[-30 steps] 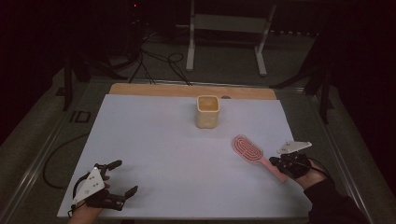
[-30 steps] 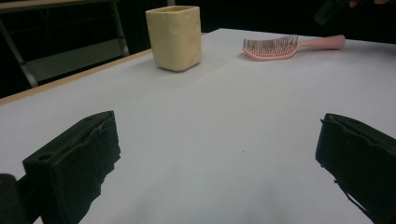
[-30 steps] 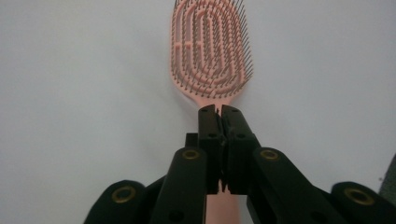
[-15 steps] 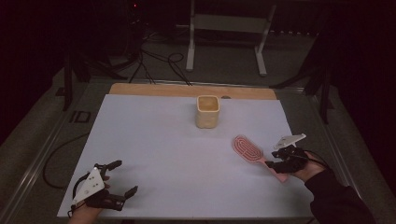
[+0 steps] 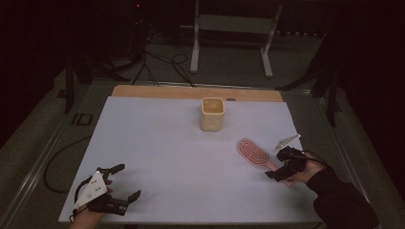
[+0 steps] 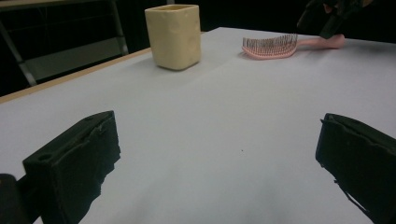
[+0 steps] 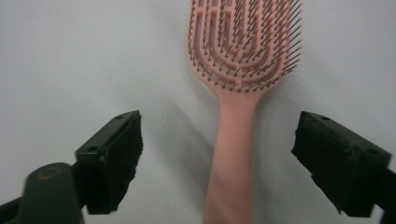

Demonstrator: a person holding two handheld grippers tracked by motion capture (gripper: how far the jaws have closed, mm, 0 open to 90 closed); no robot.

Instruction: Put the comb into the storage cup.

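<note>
A pink hairbrush (image 5: 253, 152) lies bristles up on the white table (image 5: 172, 143) at the right, its handle pointing toward the near right. My right gripper (image 5: 279, 170) sits over that handle. Its jaws have just been opening and now stand wide on either side of the handle (image 7: 233, 154) without touching it; the right gripper (image 7: 219, 158) looks along the brush (image 7: 243, 42). A cream cup (image 5: 212, 113) stands upright at the far middle. My left gripper (image 5: 126, 182) rests open and empty at the near left corner; the left gripper (image 6: 219, 154) faces the cup (image 6: 173, 35) and brush (image 6: 275, 45).
A wooden strip (image 5: 191, 92) runs along the table's far edge. Beyond it are a metal stand (image 5: 231, 28) and cables (image 5: 162, 62) on the dark floor. A cable (image 5: 62, 157) trails off the table's left side.
The right gripper's jaws went from shut at the brush handle to wide open, and that hand slid a little left and down. The brush and the left gripper stayed put.
</note>
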